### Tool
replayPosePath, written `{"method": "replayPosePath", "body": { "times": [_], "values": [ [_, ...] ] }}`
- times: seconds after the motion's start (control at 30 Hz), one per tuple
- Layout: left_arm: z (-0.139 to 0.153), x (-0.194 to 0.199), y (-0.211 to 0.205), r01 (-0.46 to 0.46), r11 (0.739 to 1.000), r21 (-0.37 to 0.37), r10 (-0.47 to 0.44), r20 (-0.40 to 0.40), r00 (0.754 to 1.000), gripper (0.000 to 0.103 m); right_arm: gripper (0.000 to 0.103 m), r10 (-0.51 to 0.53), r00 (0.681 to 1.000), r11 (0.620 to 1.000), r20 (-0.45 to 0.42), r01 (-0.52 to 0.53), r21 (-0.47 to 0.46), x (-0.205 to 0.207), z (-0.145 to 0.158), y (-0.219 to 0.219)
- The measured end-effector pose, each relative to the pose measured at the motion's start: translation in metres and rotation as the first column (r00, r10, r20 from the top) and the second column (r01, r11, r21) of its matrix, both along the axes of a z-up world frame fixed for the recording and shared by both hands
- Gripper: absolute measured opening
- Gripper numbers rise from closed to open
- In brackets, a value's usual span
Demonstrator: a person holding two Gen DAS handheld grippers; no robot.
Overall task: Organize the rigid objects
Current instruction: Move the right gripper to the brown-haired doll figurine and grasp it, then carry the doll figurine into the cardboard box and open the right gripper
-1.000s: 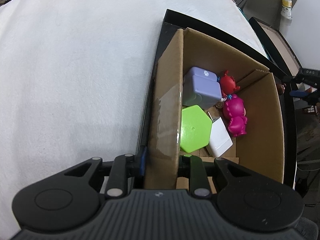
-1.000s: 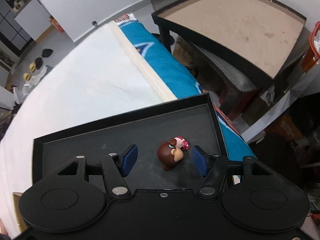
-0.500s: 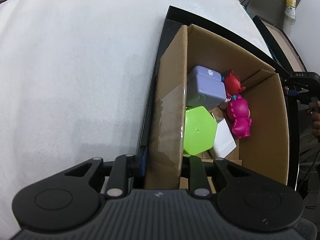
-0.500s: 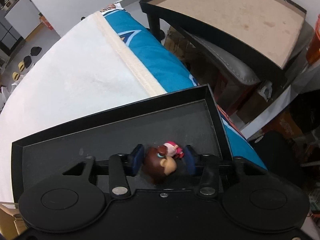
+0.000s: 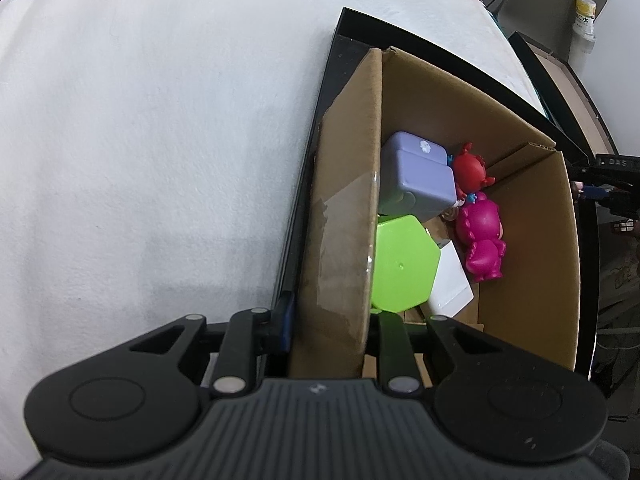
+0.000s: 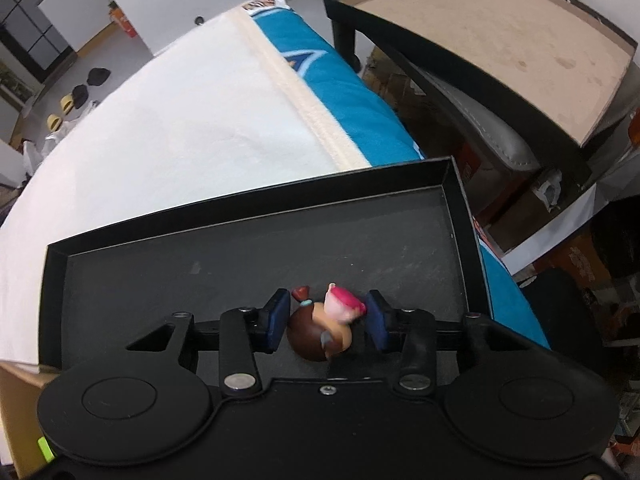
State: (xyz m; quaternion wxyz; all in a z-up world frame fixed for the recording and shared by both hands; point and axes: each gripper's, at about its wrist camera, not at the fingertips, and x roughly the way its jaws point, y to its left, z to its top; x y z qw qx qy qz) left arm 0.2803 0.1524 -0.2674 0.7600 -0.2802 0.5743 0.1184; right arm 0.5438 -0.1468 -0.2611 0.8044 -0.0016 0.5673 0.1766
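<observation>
Right gripper (image 6: 327, 322), jaws closing on the figurine (image 6: 320, 330) lying on the tray (image 6: 256, 256) beside the box (image 5: 532, 216), which the left gripper (image 5: 330, 320) grips by its wall.

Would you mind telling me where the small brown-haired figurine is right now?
In the right wrist view, the brown-haired figurine sits low and central on the black tray, between the right gripper pads, whose jaws are closing on it.

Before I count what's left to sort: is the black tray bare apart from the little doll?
Yes, in the right wrist view the black tray holds only the doll, with nothing else on its floor.
</observation>
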Motion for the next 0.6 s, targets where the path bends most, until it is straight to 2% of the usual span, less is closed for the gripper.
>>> {"method": "replayPosePath", "body": {
  "times": [0.37, 0.4, 0.6],
  "values": [
    [0.0, -0.002, 0.0, 0.0, 1.0, -0.006, 0.0, 0.007, 1.0, 0.022, 0.04, 0.051, 0.998, 0.998, 0.045, -0.052, 0.022, -0.026, 0.035, -0.005],
    [0.0, -0.002, 0.0, -0.001, 1.0, 0.003, 0.001, 0.039, 0.999, 0.022, 0.04, 0.058, 0.997, 0.998, 0.05, -0.059, 0.026, -0.029, 0.039, -0.005],
    [0.002, -0.003, -0.002, 0.004, 1.0, 0.004, -0.004, 0.045, 0.999, 0.022, 0.04, 0.092, 0.992, 0.993, 0.09, -0.098, 0.063, -0.046, 0.069, -0.004]
  ]
}}
